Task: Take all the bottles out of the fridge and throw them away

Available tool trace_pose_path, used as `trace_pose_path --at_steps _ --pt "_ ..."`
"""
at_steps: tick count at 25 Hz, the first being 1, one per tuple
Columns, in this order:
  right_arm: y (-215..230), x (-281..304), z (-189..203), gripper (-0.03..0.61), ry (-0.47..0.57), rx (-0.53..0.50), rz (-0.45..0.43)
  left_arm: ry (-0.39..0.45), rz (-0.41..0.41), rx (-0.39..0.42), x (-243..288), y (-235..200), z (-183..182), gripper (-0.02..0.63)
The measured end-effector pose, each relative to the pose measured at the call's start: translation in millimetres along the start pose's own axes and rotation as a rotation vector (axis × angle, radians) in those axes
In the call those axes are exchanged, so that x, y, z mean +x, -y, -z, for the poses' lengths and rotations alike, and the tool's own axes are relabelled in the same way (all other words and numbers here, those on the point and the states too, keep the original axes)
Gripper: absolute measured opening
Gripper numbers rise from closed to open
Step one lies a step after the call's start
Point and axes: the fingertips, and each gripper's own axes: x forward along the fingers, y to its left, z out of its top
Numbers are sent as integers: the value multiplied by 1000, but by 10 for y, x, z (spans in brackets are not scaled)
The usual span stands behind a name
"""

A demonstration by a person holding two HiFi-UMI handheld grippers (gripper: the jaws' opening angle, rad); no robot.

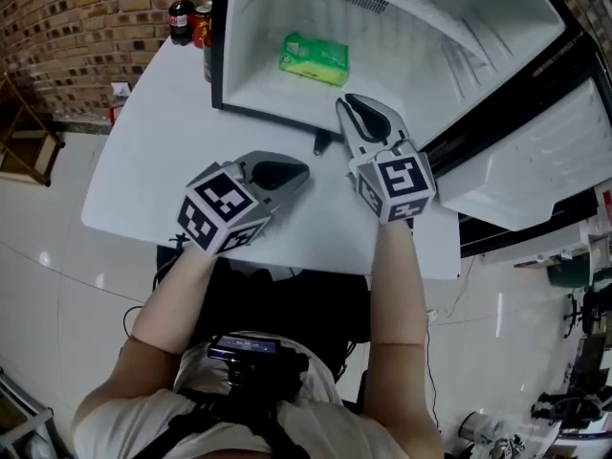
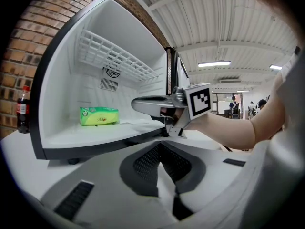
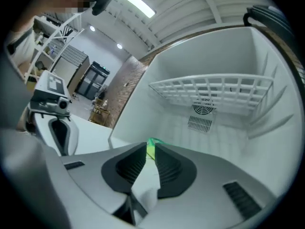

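The small white fridge [image 1: 430, 36] stands open on the white table [image 1: 153, 151]. All I see inside it is a green packet [image 1: 314, 57] on its floor and a wire shelf [image 2: 114, 56] higher up. A cola bottle [image 1: 180, 13] stands outside, on the table at the fridge's left side. My right gripper [image 1: 352, 103] is at the fridge's front edge, its jaws a narrow slit apart with nothing between them. Through that slit the green packet [image 3: 151, 152] shows. My left gripper [image 1: 292, 172] hovers over the table in front of the fridge, shut and empty.
A red can [image 1: 202, 23] stands beside the cola bottle. The fridge door [image 1: 535, 161] hangs open to the right. A wooden chair [image 1: 24, 132] stands on the floor at the left. People stand far off in the room behind.
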Motion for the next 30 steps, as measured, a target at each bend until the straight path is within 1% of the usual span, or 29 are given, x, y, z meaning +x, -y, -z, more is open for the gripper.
trace_pose_path --at_steps 3,5,8,9,12,17,18,19,22,23,24,25,26,28,30 --pt "165 189 143 139 -72 -5 54 -2 4 1 23 5 6 14" --pt "286 305 210 140 -112 26 67 -1 7 1 28 14 1 14" --pt "435 452 287 140 -131 160 49 -3 16 -4 14 50 -21 14" --pt "493 484 327 140 -143 181 56 -3 19 -5 11 62 -30 14" --pt "661 562 430 140 -184 184 92 -1 23 -3 15 70 -31 14" --pt "738 793 457 138 -204 218 77 -4 25 -7 9 70 -25 14" --pt "741 818 454 129 -204 223 77 -3 26 -7 7 74 -26 14" --pt "734 836 446 97 -205 224 75 -3 27 -6 5 74 -28 14" --pt "666 888 427 82 -217 210 52 -2 22 -3 -7 49 -27 14" --pt "641 901 430 67 -223 210 40 -2 17 -2 -7 32 -17 14" --pt "613 910 439 16 -230 214 25 -2 11 -1 -3 15 -3 14" --pt "581 914 453 2 -240 217 9 -2 6 -1 5 3 9 14" --pt "546 912 471 2 -252 210 -5 -2 4 -1 13 -1 15 14" --pt "457 888 507 2 -283 142 -23 -3 5 -3 27 6 18 14" --pt "368 834 492 2 -297 32 -17 -5 9 -3 29 16 20 14"
